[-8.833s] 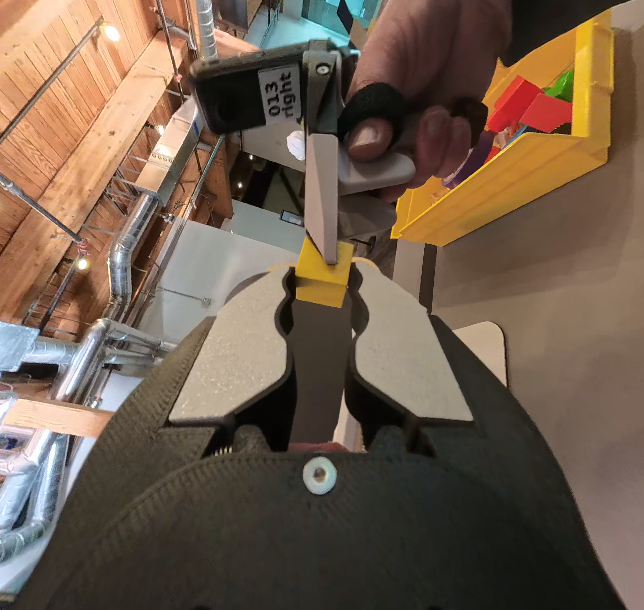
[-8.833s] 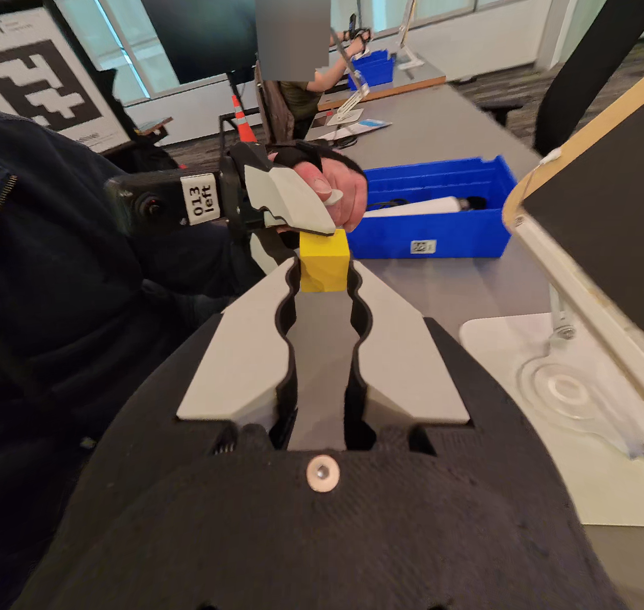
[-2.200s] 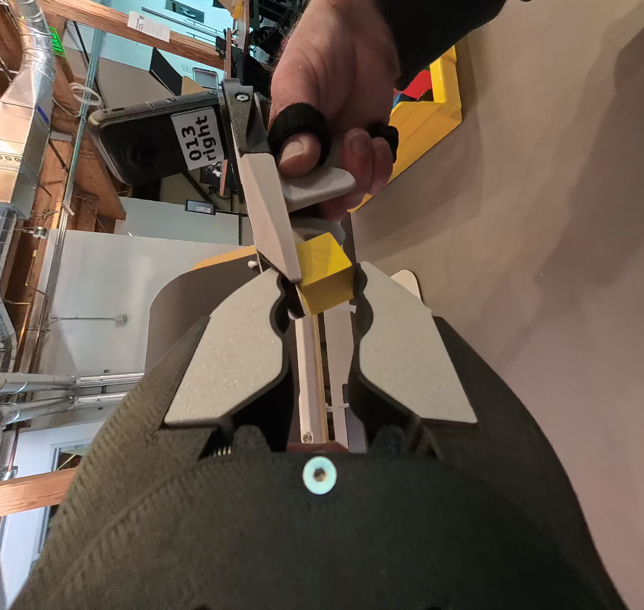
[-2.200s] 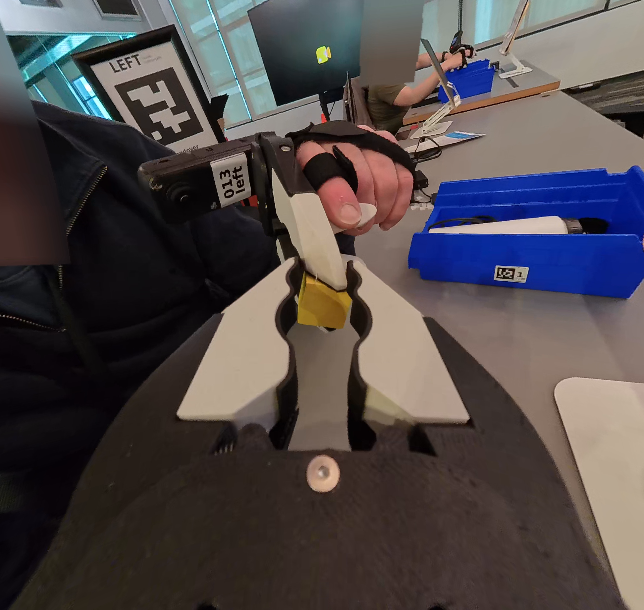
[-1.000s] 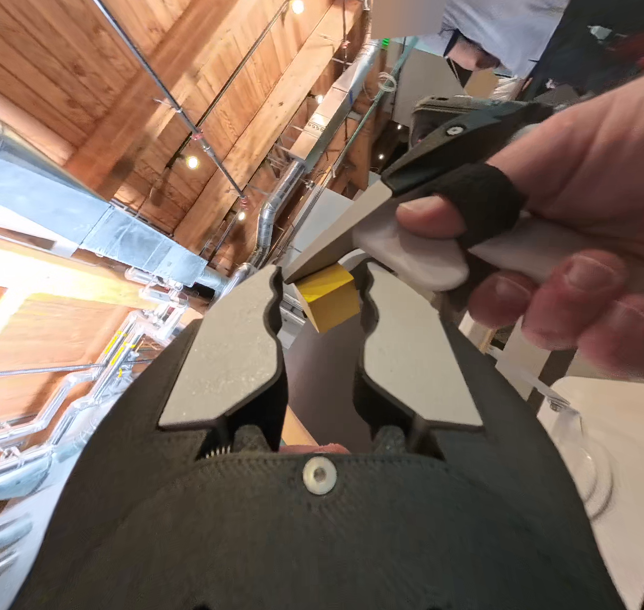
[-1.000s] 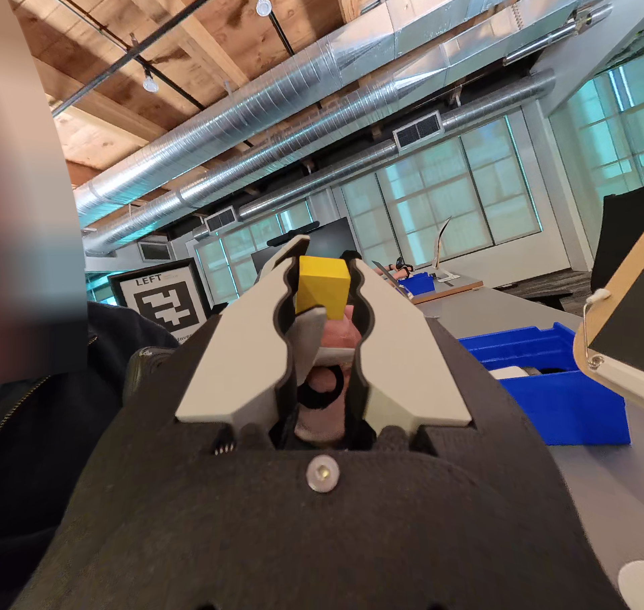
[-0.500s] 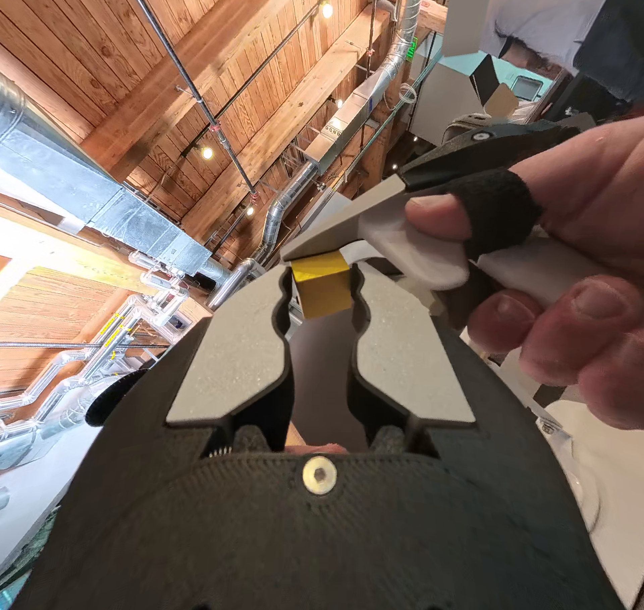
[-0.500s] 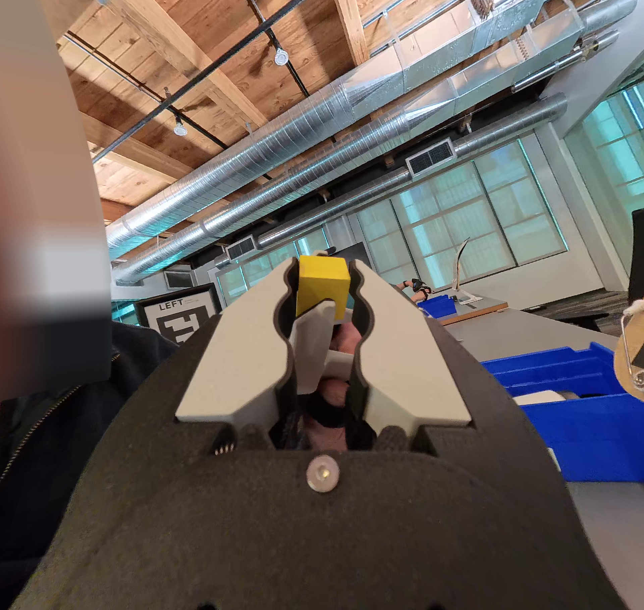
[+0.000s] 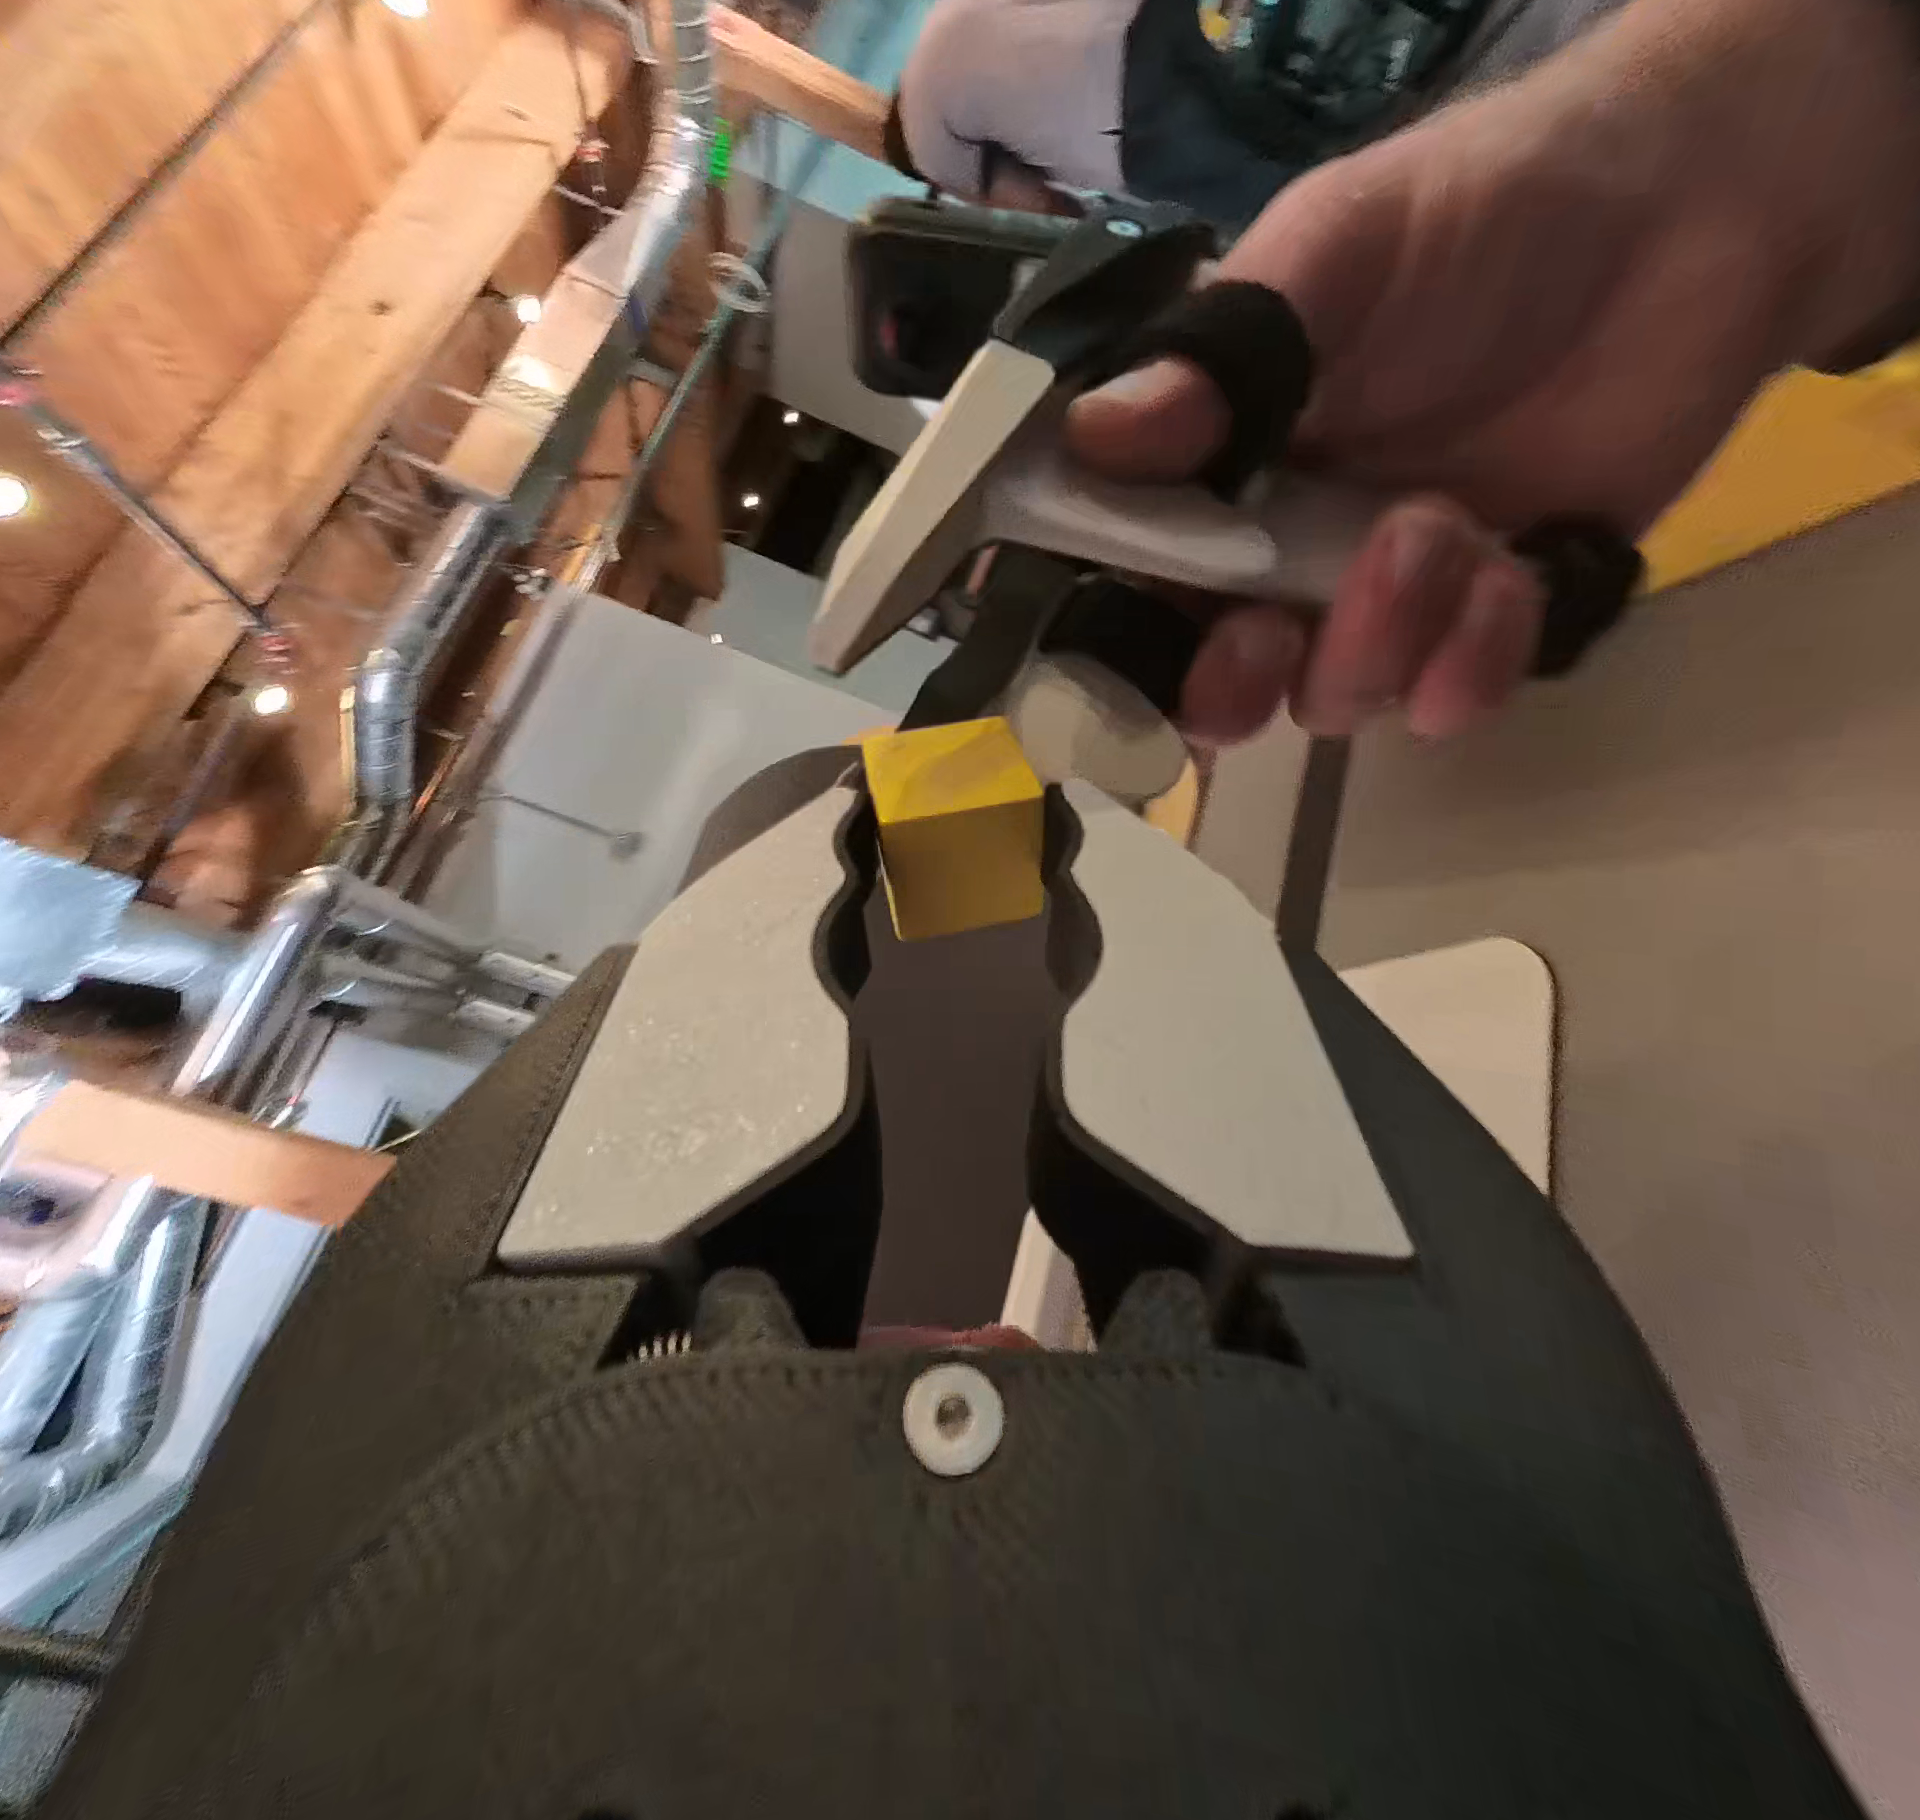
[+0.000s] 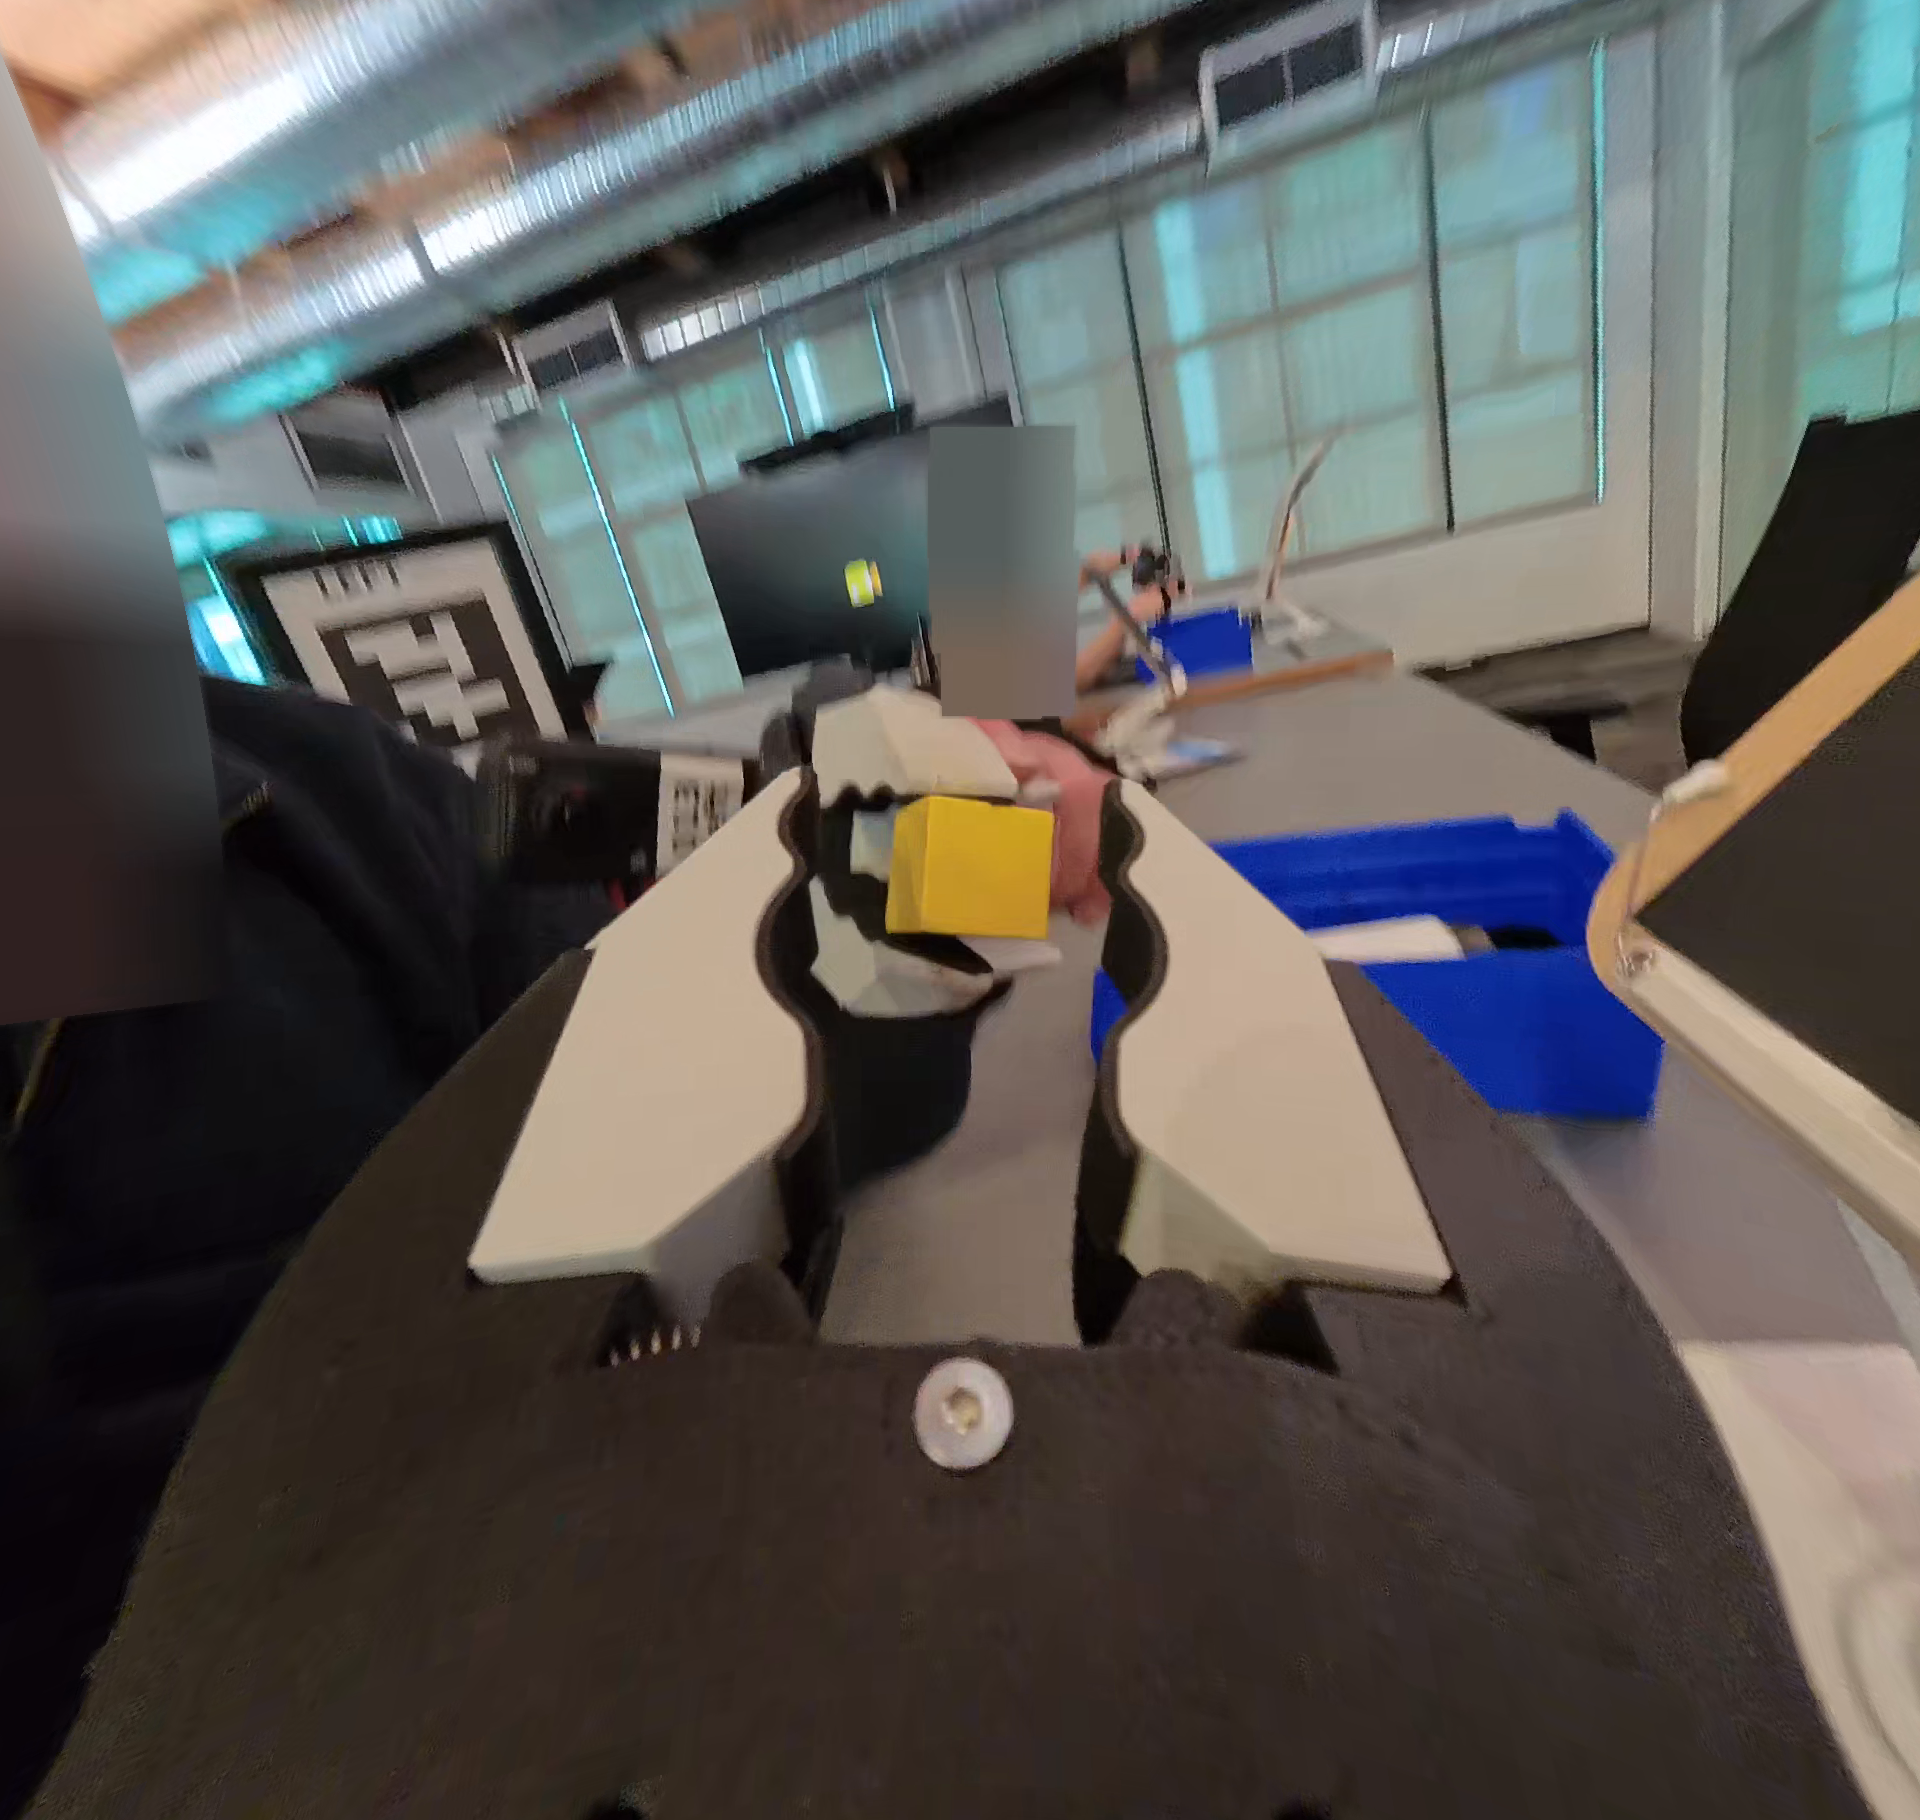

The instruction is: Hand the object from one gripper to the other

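The left gripper [image 9: 958, 840] pinches the yellow cube [image 9: 956, 828] only at its fingers' very tips, while the right gripper [image 10: 958, 840], fingers spread wide and empty, frames it without touching, so a knock could likely twist the shallowly held cube loose.

Right wrist view, motion-blurred.
- Framed sign [image 10: 416, 653], far left: black-and-white block marker with a line of lettering above it, smeared, unreadable.
- White label [image 10: 698, 820] on black camera body [image 10: 571, 814]: dark print, illegible.

Left wrist view: small green sign [image 9: 722, 155] by a duct, unreadable.
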Demonstrator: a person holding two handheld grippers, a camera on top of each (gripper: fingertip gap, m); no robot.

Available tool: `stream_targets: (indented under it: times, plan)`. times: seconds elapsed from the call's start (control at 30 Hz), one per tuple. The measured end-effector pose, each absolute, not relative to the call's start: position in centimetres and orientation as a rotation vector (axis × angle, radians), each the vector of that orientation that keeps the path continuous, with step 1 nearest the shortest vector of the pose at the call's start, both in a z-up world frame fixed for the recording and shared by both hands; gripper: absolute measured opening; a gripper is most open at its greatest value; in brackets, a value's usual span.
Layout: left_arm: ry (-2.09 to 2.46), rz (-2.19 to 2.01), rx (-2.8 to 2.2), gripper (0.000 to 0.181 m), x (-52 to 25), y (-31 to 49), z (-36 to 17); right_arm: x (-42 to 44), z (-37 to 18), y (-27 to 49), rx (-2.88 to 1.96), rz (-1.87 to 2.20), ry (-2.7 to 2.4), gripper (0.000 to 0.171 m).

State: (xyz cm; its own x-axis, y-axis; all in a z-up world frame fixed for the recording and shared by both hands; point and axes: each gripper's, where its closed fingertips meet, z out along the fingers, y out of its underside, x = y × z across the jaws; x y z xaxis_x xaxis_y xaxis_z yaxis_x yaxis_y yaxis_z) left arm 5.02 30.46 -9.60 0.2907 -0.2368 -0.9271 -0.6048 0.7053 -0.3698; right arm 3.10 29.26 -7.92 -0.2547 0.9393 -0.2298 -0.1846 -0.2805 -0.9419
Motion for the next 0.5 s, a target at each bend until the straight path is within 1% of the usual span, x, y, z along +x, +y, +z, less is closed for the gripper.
stream_targets:
  times: [0.03, 0.13, 0.2, 0.27, 0.33, 0.4, 0.5]
  plan:
    - [1.351, 0.251, -0.812, 0.03, 5.1, 30.0, -10.2, 3.3, -8.6, 28.9, -1.146, 1.64, -1.135, 0.051]
    - [1.516, 0.194, -0.839, 0.03, 5.2, 28.5, -11.8, 3.8, -10.3, 27.6, -1.227, 1.589, -1.301, 0.052]
    - [1.592, 0.186, -0.846, 0.03, 5.5, 27.6, -12.7, 3.9, -11.1, 26.6, -1.253, 1.593, -1.379, 0.05]
    - [1.641, 0.155, -0.828, 0.03, 6.1, 26.6, -13.2, 3.7, -12.0, 25.6, -1.272, 1.609, -1.453, 0.044]
    - [1.657, 0.162, -0.808, 0.03, 6.4, 26.2, -13.3, 3.5, -12.9, 25.0, -1.3, 1.616, -1.511, 0.042]
    - [1.687, 0.163, -0.819, 0.03, 6.5, 25.9, -13.7, 3.5, -12.7, 24.4, -1.264, 1.663, -1.529, 0.027]
    - [1.689, 0.163, -0.815, 0.03, 6.5, 25.9, -13.7, 3.4, -12.7, 24.4, -1.251, 1.657, -1.531, 0.026]
